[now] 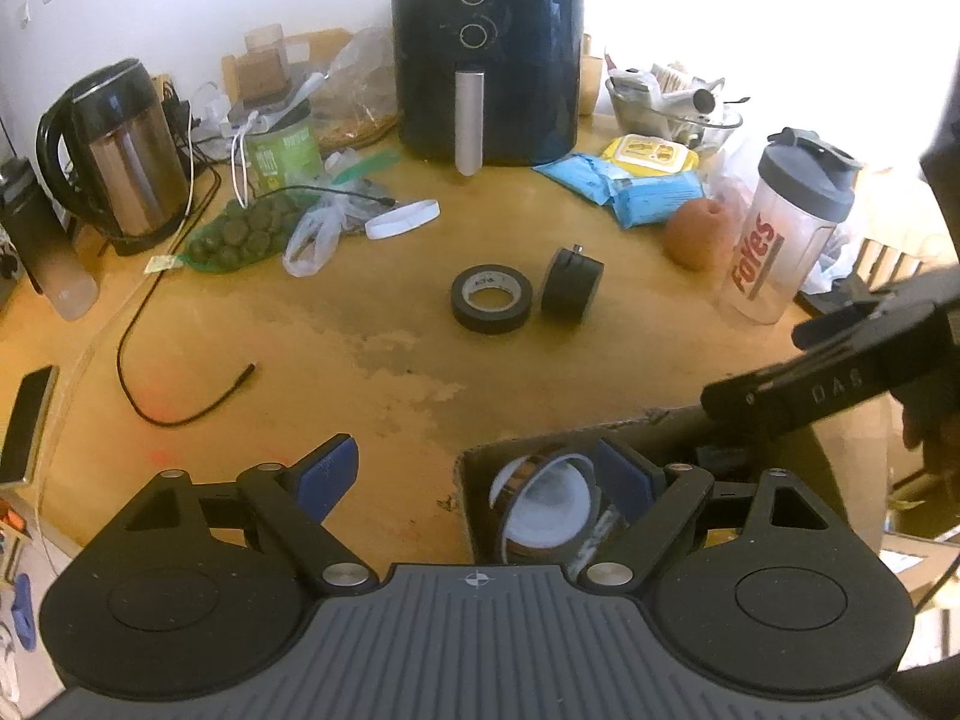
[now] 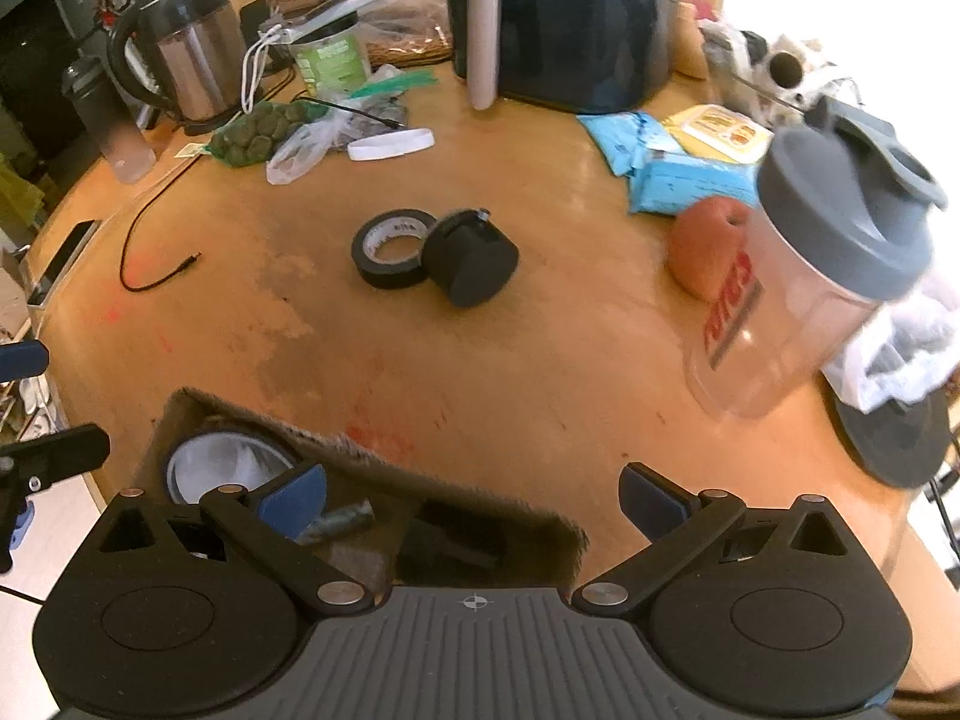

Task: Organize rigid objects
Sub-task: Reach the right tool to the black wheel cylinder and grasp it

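While shaker bottle (image 2: 828,264) stands right, black tape (image 2: 393,247) touches caster (image 2: 471,261).

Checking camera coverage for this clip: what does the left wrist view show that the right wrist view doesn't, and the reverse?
Left wrist only: the right gripper from outside, and the air fryer's two dials.

Right wrist only: a dark round lid under a white bag at the table's right edge, plus dark items deeper in the cardboard box.

Both: black tape roll, black caster wheel, kettle, shaker bottle, open box.
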The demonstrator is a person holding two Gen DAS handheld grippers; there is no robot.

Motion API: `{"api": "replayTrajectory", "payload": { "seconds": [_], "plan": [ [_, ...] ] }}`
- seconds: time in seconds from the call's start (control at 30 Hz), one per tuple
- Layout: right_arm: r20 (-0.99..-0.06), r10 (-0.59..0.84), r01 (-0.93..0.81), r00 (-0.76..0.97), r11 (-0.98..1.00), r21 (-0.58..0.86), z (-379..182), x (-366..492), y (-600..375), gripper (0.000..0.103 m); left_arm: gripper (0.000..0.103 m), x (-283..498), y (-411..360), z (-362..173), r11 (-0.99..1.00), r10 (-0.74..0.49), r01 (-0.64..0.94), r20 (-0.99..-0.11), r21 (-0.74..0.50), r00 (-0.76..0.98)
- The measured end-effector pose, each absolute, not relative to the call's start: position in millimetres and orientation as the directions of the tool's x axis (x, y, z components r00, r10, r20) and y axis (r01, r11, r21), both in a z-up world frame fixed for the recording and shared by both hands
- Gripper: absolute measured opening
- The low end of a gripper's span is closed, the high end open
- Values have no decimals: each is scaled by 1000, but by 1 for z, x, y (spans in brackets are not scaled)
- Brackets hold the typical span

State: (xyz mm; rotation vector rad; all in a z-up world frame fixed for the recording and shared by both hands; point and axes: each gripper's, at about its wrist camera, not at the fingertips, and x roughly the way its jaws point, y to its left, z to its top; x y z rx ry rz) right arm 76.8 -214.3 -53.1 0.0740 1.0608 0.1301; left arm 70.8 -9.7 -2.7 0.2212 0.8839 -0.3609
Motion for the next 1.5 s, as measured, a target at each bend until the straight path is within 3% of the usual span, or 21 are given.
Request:
{"api": "replayTrajectory", "payload": {
  "seconds": [0.37,0.97,1.17,1.33,1.5],
  "plan": [
    [-844,236,-204,481,967,154,-55,118,-213,103,87,79,0,-8,923,-229,386,-804,0,548],
    [-813,273,-359,515,930,85,-94,201,-199,102,87,81,21,-13,947,-190,321,-837,-18,514],
    [-823,259,-390,506,920,50,-115,229,-193,95,87,83,36,-15,961,-159,275,-848,-16,506],
    [-843,262,-421,470,906,46,-129,243,-189,78,87,85,44,-16,968,-147,251,-850,-18,506],
    [-844,268,-443,464,896,41,-130,242,-183,74,87,89,43,-17,968,-153,250,-848,-25,507]
  ]
}}
